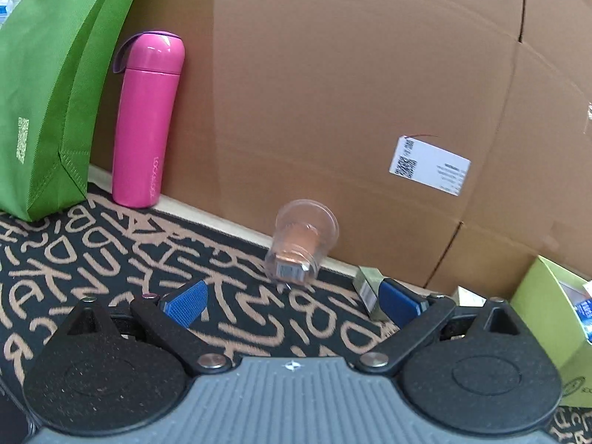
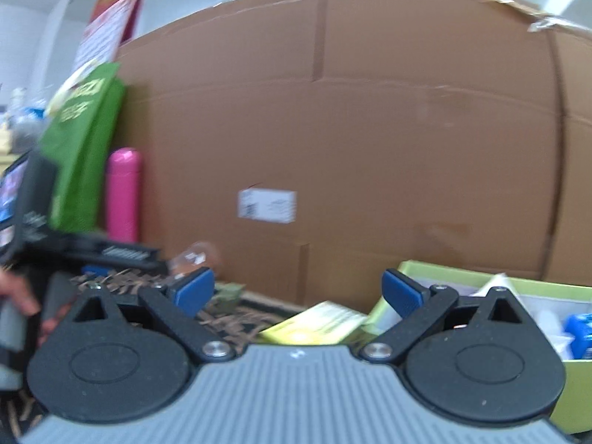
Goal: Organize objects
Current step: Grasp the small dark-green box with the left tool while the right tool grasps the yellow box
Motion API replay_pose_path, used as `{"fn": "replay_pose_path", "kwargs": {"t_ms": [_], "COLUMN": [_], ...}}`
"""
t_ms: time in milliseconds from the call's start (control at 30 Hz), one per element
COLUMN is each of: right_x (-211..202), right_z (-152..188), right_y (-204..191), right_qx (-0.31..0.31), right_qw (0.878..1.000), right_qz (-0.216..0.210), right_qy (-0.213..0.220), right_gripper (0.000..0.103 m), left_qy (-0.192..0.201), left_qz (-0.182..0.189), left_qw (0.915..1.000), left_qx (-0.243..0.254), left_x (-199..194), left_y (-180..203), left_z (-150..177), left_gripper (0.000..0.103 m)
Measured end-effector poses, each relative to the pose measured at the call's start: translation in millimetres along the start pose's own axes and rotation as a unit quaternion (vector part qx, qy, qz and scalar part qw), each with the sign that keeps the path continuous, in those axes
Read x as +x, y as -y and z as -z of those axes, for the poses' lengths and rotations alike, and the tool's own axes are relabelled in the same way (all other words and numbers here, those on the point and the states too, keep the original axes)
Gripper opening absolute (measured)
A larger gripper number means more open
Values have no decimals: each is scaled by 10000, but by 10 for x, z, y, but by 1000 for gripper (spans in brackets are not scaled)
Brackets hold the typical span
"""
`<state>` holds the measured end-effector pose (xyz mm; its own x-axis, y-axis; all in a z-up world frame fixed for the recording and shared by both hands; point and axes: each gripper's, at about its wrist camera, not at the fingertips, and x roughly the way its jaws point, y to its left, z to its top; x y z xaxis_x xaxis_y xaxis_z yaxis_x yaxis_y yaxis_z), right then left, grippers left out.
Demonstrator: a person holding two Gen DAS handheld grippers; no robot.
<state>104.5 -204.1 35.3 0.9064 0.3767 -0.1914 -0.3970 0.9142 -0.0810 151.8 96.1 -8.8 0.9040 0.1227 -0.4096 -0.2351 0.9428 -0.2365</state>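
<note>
My left gripper (image 1: 292, 303) is open and low over the patterned mat (image 1: 111, 259), with nothing between its blue pads (image 1: 185, 303). Just beyond it a clear plastic cup (image 1: 301, 244) leans against the cardboard, a small labelled thing inside it. A small grey-green box (image 1: 366, 288) lies by the right pad. My right gripper (image 2: 298, 292) is open and holds nothing. Past it lie a yellow-green packet (image 2: 318, 325) and an open lime box (image 2: 462, 277) with several items inside. The right wrist view is blurred; the cup (image 2: 194, 257) shows faintly at left.
A big cardboard box (image 1: 333, 111) walls off the back. A pink bottle (image 1: 148, 122) and a green bag (image 1: 48, 92) stand at its left. The lime box (image 1: 547, 318) sits at right. The left gripper's body (image 2: 48, 222) and a hand (image 2: 18, 296) fill the right view's left edge.
</note>
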Motion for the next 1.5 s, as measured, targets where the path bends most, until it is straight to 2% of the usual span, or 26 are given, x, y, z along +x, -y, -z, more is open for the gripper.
{"fn": "replay_pose_path", "kwargs": {"t_ms": [100, 233, 367, 533, 567, 600, 633, 667, 767, 900, 1033, 1200, 1233, 1300, 1333, 1367, 1433, 1500], "right_x": [121, 348, 542, 688, 714, 756, 785, 834, 979, 1183, 1357, 1487, 1494, 1474, 1436, 1397, 1308, 1182], "right_z": [33, 103, 170, 210, 229, 231, 241, 244, 274, 283, 301, 337, 341, 348, 350, 354, 374, 391], "right_y": [-126, -259, -345, -317, -285, -270, -255, -243, -244, -295, -325, -278, -283, -286, -276, -266, -256, -283], "right_qx": [108, 187, 206, 479, 573, 657, 733, 818, 1074, 1274, 1195, 1243, 1218, 1196, 1208, 1218, 1107, 862], "right_qw": [9990, 9947, 9907, 9865, 9854, 9841, 9828, 9810, 9747, 9635, 9528, 9433, 9431, 9443, 9453, 9467, 9549, 9595], "right_qz": [-254, -399, -147, 234, 342, 452, 578, 700, 1022, 1418, 1780, 1925, 1929, 1917, 1907, 1839, 1430, 1256], "right_qy": [-360, -928, -1335, -1546, -1569, -1587, -1596, -1614, -1671, -1877, -2151, -2401, -2420, -2394, -2356, -2348, -2356, -2372], "right_gripper": [99, 99, 99, 99, 99, 99, 99, 99, 100, 101, 103, 103, 101, 90, 78, 70, 70, 70], "left_qy": [-34, -80, -192, -518, -649, -927, -848, -913, -1021, -1000, -963, -973, -974, -971, -970, -968, -973, -972], "left_qz": [33, 441, 651, 614, 562, 568, 570, 760, 1026, 900, 801, 769, 762, 746, 739, 737, 740, 742], "left_qw": [10000, 9989, 9958, 9931, 9929, 9915, 9926, 9911, 9874, 9867, 9872, 9872, 9873, 9871, 9870, 9869, 9868, 9865], "left_qx": [-31, 141, 613, 849, 823, 719, 660, 594, 645, 912, 985, 999, 1000, 1030, 1050, 1060, 1067, 1088], "left_x": [71, 168, 363, 731, 818, 909, 893, 881, 817, 720, 665, 639, 673, 706, 703, 701, 687, 678], "left_y": [24, 219, 504, 674, 666, 632, 600, 553, 450, 456, 443, 467, 459, 446, 452, 455, 453, 449], "left_z": [-16, -44, -37, 33, 50, 56, 43, 35, 57, 93, 113, 98, 83, 65, 66, 67, 69, 70], "left_gripper": [101, 99, 95, 86, 75, 59, 51, 23, 24, 24, 24, 24, 24, 24, 24, 24, 24, 24]}}
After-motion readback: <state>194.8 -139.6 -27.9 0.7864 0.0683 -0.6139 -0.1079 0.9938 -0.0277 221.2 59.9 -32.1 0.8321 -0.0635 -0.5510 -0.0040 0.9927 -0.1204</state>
